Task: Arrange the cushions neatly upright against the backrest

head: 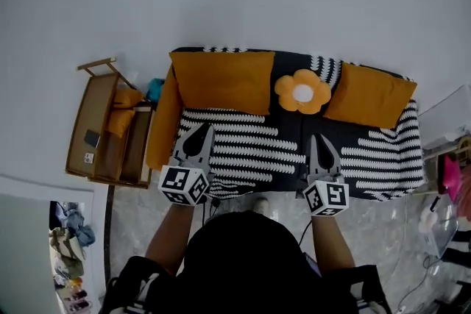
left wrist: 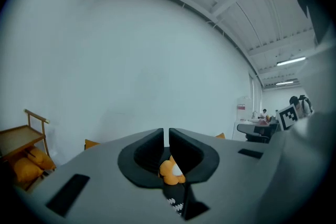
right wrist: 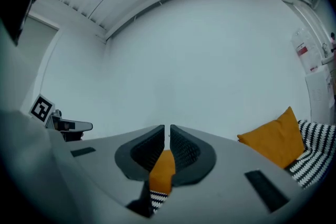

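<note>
My left gripper (head: 199, 134) and right gripper (head: 321, 145): fingers closed, empty, above the sofa (head: 243, 147) front. Big orange cushion (head: 221, 81), flower cushion (head: 302, 90) and right cushion (head: 368, 95) stand against the backrest. The right one is tilted and the side cushion (head: 163, 121) is at the arm. I'd say nearly done.

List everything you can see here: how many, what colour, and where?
sofa: one, black with white pattern, centre, by the wall.
large cushion: one, orange, upright against backrest, left.
smaller cushion: one, orange, tilted against backrest, right.
flower cushion: one, orange with white centre, between those two.
side cushion: one, orange, at sofa's left end.
wooden rack: one, brown, left of sofa.
spare cushions: seemingly two, orange, on rack.
left claw: one, black, shut, empty, over seat front.
right claw: one, black, shut, empty, over seat front.
</note>
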Motion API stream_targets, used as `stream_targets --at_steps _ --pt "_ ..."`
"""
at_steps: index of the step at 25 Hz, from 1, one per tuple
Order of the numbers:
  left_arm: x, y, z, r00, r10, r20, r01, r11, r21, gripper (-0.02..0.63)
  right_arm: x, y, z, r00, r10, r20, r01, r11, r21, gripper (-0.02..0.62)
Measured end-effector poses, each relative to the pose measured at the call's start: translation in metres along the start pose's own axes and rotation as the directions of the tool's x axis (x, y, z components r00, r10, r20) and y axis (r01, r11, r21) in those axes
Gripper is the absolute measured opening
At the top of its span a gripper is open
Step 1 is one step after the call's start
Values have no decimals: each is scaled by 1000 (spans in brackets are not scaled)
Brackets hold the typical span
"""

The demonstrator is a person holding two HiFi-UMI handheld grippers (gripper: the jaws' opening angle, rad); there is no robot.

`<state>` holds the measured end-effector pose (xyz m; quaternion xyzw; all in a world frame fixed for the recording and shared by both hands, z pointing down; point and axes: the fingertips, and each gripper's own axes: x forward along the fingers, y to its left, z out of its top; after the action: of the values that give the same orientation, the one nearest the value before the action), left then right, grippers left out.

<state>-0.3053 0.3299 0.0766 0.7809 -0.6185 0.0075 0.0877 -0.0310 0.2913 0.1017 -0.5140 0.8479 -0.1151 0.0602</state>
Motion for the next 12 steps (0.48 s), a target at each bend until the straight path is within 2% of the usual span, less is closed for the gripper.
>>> stream_targets --at_steps 7,12 --pt "-31 22 23 998 -15 55 16 1000 -5 37 -1 36 5 998 68 -2 -68 997 -26 28" --pt "-44 52 26 997 -14 70 15 1000 -19 31 15 71 -1 996 89 1 -88 994 60 28"
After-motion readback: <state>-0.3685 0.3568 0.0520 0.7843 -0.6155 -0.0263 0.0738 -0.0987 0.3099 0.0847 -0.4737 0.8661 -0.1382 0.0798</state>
